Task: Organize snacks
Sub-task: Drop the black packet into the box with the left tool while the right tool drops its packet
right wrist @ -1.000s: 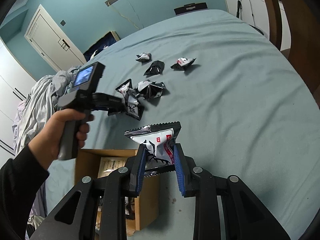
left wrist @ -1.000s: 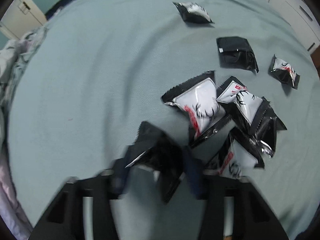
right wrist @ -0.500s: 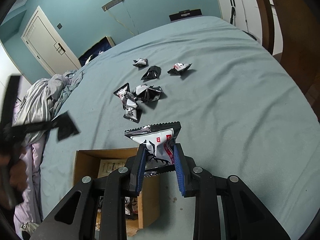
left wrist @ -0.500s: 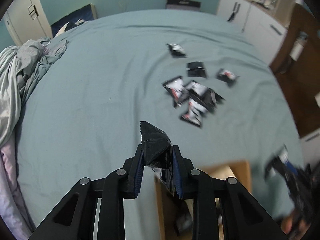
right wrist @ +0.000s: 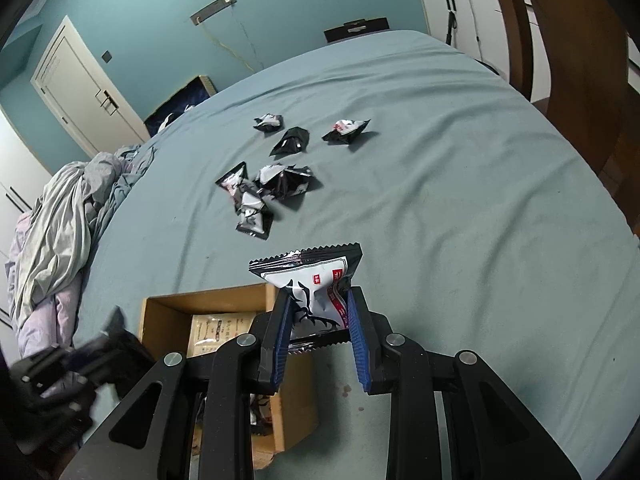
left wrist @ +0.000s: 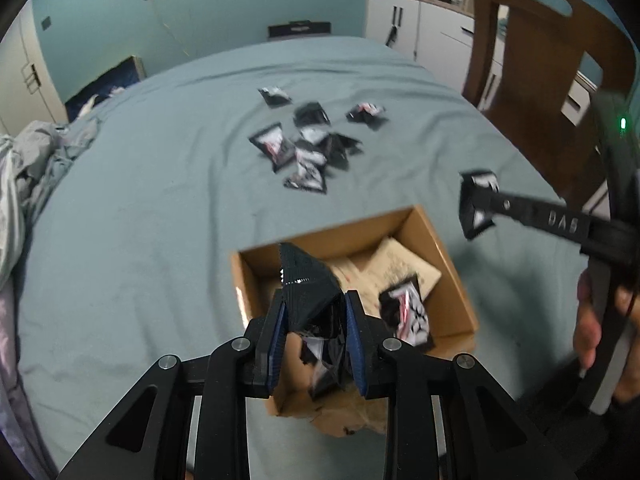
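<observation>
My left gripper (left wrist: 316,312) is shut on a black snack packet (left wrist: 306,284) and holds it above the open cardboard box (left wrist: 452,264). One black-and-white packet (left wrist: 406,314) lies in the box. My right gripper (right wrist: 318,320) is shut on a black-and-white snack packet (right wrist: 310,276) beside the box (right wrist: 164,312), over the bed. The right gripper also shows in the left wrist view (left wrist: 478,204). Several loose packets (left wrist: 308,144) lie in a cluster further up the bed; they also show in the right wrist view (right wrist: 268,184).
The teal bedsheet (right wrist: 460,200) covers the bed. A crumpled grey blanket (right wrist: 60,216) lies at the left edge. A wooden chair (left wrist: 544,80) stands at the right. White cabinets (left wrist: 404,36) and a door (right wrist: 80,92) stand behind.
My left gripper lifted a black packet off the cluster and carried it back over the box. My right gripper has held its packet still.
</observation>
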`<state>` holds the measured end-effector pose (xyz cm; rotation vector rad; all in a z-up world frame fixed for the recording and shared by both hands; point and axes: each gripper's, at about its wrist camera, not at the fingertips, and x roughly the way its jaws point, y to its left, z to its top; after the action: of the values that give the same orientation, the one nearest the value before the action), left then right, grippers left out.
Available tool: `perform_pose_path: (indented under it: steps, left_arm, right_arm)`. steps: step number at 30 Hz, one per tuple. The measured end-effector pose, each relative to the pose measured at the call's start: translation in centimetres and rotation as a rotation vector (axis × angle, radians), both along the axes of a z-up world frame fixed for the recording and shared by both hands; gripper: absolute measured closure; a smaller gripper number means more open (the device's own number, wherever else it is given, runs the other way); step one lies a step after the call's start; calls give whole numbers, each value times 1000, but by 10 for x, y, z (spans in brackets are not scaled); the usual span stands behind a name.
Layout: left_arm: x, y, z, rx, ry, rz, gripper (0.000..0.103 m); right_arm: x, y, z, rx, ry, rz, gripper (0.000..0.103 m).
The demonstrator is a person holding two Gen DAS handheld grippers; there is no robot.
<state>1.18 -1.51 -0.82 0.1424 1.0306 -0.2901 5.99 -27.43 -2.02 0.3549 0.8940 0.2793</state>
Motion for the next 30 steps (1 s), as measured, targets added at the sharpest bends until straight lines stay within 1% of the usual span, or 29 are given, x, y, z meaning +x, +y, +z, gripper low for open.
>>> perform_pose_path:
  steps: [1,2,3,4,5,6,8,11,15,21,25,26,27,28,30]
  left_arm:
    - [-1,1,-1,-8,0,-8,72]
    - [-1,1,-1,-4,-6,-13,61]
    - [-1,2,0,4,-18,-11,54]
    - [-1,4,2,9,-41,-2,36]
    - [-1,7,7,15,-78,16,22]
    - [-2,11,8,22,-103,33,19]
    - [1,19,10,68,-146,89,19]
    - [10,30,7,114,-155,162,19]
    - [19,40,3,160,-155,231,19]
    - [24,44,-5,154,-111,240,19]
    - [22,43,-7,146,-100,230,19]
    - [22,41,-7,153,-103,231,19]
    - [22,40,-8,161,-105,232,19]
    - [22,40,-8,166,-106,233,19]
    - [22,40,-10,168,-100,237,19]
  right_arm:
    - [-1,1,0,0,-2,6,78]
    - [-1,3,1,-2,-6,14,78]
    - [-2,6,2,-4,-13,22,78]
    - [-3,8,2,-6,-21,28,78]
    - [-3,10,4,-9,-27,34,78]
    - [-4,12,5,-11,-34,41,78]
    - [-6,17,6,-2,-45,60,78]
    - [-10,26,8,9,-59,105,78]
    - [-13,40,8,-15,-77,192,78]
    - [-14,59,9,-8,-102,323,77]
    - [-12,63,8,-12,-97,349,75]
    - [-9,62,6,-1,-81,347,73]
    - [-7,60,4,17,-67,337,65]
    - [-5,57,3,33,-55,322,52]
    - [-3,49,4,55,-58,276,37]
